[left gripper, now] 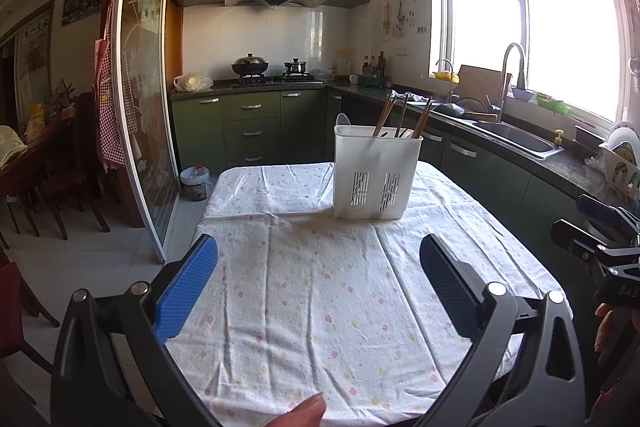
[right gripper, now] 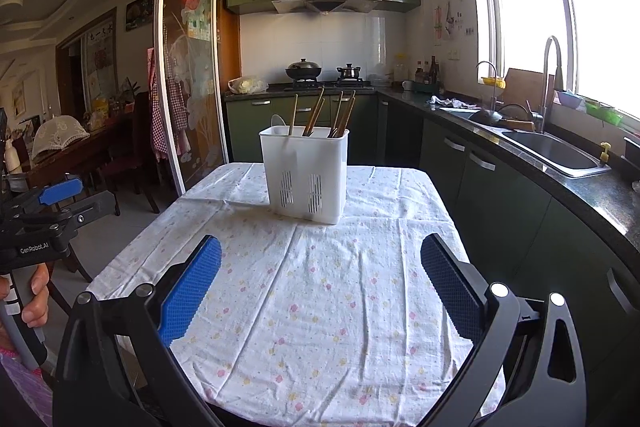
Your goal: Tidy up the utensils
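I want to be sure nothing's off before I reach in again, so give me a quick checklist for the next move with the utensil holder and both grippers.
1. Left gripper open and holding nothing: ok.
2. Right gripper open and holding nothing: ok.
3. White utensil holder standing upright on the tablecloth: ok.
4. Chopsticks and white spoon inside the holder: ok; they stick up above its rim.
5. Loose utensils left on the cloth: none visible in either wrist view, ok.
6. Utensils sorted by compartment: cannot tell, the inside of the holder is hidden.
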{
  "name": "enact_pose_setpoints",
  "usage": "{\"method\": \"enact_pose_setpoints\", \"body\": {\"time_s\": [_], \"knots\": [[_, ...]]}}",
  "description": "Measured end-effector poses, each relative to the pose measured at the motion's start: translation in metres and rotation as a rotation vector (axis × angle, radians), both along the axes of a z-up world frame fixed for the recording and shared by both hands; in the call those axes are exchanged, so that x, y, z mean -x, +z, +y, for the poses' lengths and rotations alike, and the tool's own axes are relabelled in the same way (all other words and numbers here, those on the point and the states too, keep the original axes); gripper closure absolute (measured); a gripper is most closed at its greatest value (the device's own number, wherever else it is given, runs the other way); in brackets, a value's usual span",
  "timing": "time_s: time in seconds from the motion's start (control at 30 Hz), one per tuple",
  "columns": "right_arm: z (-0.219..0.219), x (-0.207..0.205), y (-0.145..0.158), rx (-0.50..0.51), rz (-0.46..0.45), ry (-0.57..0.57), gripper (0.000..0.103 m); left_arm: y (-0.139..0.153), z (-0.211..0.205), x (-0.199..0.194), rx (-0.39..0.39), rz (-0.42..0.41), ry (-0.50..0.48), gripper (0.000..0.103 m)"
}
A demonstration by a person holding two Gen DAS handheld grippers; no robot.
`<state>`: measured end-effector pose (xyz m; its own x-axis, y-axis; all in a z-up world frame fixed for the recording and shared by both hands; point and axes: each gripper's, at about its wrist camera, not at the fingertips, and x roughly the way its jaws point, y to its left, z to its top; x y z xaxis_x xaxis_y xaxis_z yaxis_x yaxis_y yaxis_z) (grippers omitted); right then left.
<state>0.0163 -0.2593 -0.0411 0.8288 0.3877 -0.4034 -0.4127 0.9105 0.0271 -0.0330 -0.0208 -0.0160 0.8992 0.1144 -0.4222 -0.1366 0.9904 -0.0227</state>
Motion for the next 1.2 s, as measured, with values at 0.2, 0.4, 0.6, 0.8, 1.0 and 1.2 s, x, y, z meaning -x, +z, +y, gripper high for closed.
{"method": "enact_pose_setpoints", "body": {"time_s": [0.2, 0.4, 0.6, 0.8, 1.0, 1.2], "knots": [[-0.0004, 0.0000, 0.0009, -0.006, 0.000, -0.004, 0.005, 0.0005, 0.0014, 0.0004, 0.000, -0.001, 0.001, 0.007], [-0.0012, -0.0004, 0.0015, -0.008, 0.001, -0.005, 0.005, 0.0004, 0.0017, 0.0011, -0.001, 0.000, 0.000, 0.007], [-0.0013, -0.0003, 0.0014, -0.008, 0.001, -0.004, 0.005, -0.0002, 0.0019, 0.0012, -0.001, 0.002, 0.000, 0.007], [-0.0008, 0.0001, 0.0011, -0.009, 0.002, -0.004, 0.005, -0.0002, 0.0019, 0.0012, -0.002, 0.002, 0.000, 0.007], [-0.0005, 0.0002, 0.0012, -0.009, 0.001, -0.004, 0.005, -0.0001, 0.0024, 0.0012, -0.002, 0.002, 0.000, 0.007], [-0.0003, 0.0005, 0.0011, -0.008, 0.001, -0.004, 0.005, -0.0002, 0.0028, 0.0017, -0.007, 0.001, 0.003, 0.007]]}}
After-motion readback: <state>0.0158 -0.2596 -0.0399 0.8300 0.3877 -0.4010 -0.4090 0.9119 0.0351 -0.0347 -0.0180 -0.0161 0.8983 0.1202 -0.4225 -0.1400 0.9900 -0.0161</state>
